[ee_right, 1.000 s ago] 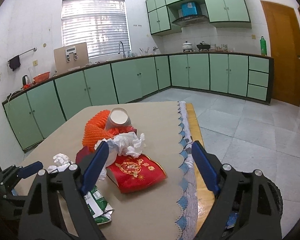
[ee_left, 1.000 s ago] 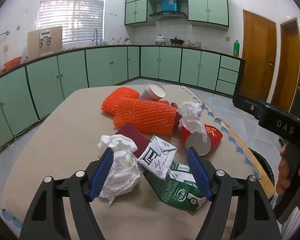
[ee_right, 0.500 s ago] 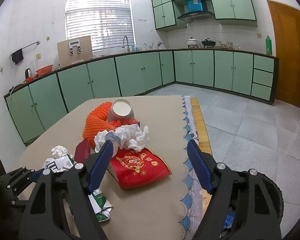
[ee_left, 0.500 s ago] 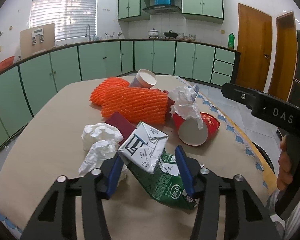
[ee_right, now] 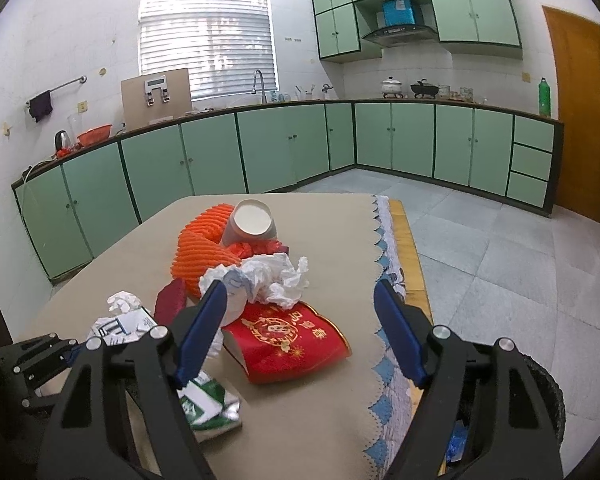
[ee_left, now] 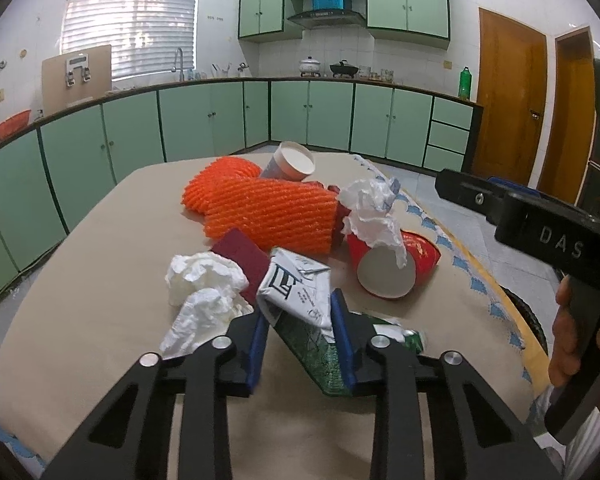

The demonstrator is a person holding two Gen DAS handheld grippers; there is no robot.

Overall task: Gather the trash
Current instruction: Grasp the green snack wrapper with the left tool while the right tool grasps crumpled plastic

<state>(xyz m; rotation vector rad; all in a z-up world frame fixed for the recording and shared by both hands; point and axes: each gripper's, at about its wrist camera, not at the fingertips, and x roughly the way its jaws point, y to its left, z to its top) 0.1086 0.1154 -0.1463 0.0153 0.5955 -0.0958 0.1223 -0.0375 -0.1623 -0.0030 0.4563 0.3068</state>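
Kitchen with green cabinets, window blinds, wooden doors; beige-covered counter in the middle holds a trash pile. Left hand-held gripper sits low at the near edge of the pile; its jaws have just been closing, and the blue pads now press both sides of the white printed carton, which lies on top of a flattened green carton. Crumpled white tissue just left of the left pad, touching a dark red flat packet. Behind them, two orange foam nets lie side by side; a white paper cup is tipped against the far one, mouth toward the camera. Red paper cup on its side near the counter's right edge, with another crumpled tissue resting on its rear end. Right hand-held gripper hovers over that red cup, jaws spread wide, nothing between the pads touching them; the cup and tissue sit in the gap below. A person's hand grips the right gripper's handle at the right edge of the left wrist view. Black bin partly visible beside the counter at lower right, contents unclear.
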